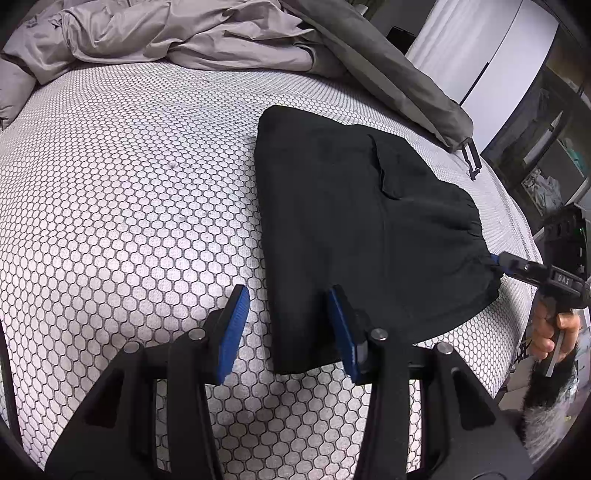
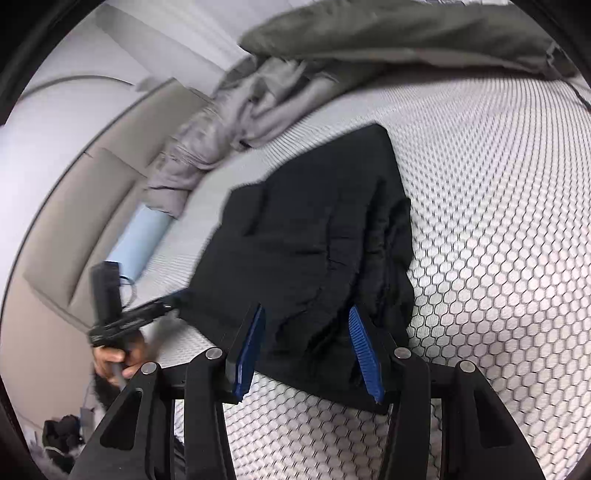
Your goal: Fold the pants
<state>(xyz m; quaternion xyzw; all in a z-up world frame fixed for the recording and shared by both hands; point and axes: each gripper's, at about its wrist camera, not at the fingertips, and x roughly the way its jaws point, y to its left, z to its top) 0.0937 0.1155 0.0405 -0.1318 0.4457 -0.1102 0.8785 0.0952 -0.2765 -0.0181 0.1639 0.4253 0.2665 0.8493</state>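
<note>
Folded black pants [image 1: 347, 221] on honeycomb mattress [image 1: 129, 184]

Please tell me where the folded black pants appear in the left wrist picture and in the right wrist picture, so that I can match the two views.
Left wrist view: the black pants lie right of centre on the honeycomb mattress, their near edge at the gripper's right finger.
Right wrist view: the black pants fill the centre, with their near edge between the gripper's fingers.
Shared landmark: the crumpled grey duvet beyond the pants.
</note>
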